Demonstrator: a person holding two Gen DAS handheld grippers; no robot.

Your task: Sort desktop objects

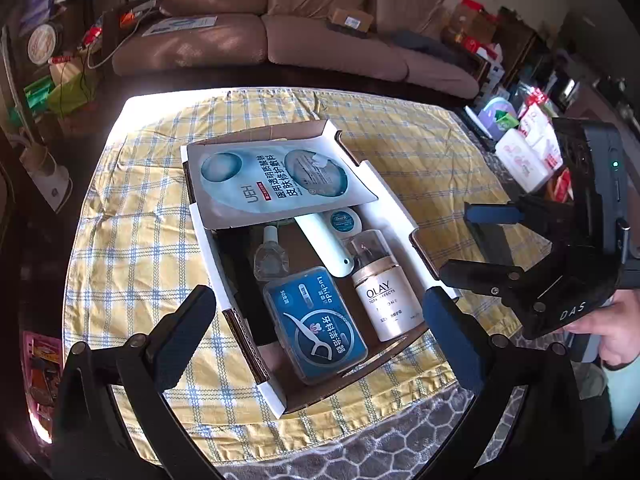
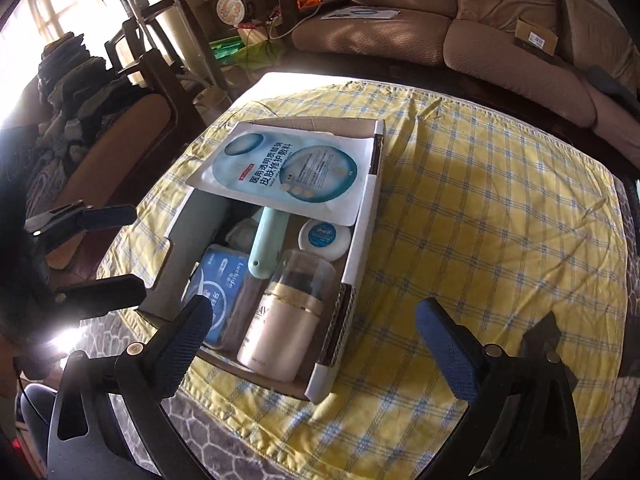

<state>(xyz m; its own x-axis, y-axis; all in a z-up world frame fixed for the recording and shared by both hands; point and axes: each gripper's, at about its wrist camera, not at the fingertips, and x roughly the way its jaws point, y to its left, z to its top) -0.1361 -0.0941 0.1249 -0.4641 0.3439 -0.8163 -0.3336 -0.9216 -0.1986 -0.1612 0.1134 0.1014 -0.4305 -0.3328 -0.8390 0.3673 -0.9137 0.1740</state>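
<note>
A white cardboard box (image 1: 202, 240) sits on the yellow checked cloth (image 1: 132, 240). In it lie a blue floss-pick case (image 1: 316, 324), an Olay pump bottle (image 1: 386, 292), a mint-green case (image 1: 324, 246), a round floss container (image 1: 342, 220) and a small clear bottle (image 1: 270, 258). A face-mask sachet (image 1: 276, 178) lies across the box's far end. My left gripper (image 1: 320, 320) is open and empty above the box's near end. My right gripper (image 2: 316, 328) is open and empty over the box's near right corner (image 2: 320, 380); it also shows in the left wrist view (image 1: 476, 240).
A brown sofa (image 1: 280, 36) stands beyond the table. Boxes and packets (image 1: 524, 148) crowd the right side. A chair with clothes (image 2: 80, 100) stands at the left. A grey patterned mat (image 1: 360, 448) covers the near table edge.
</note>
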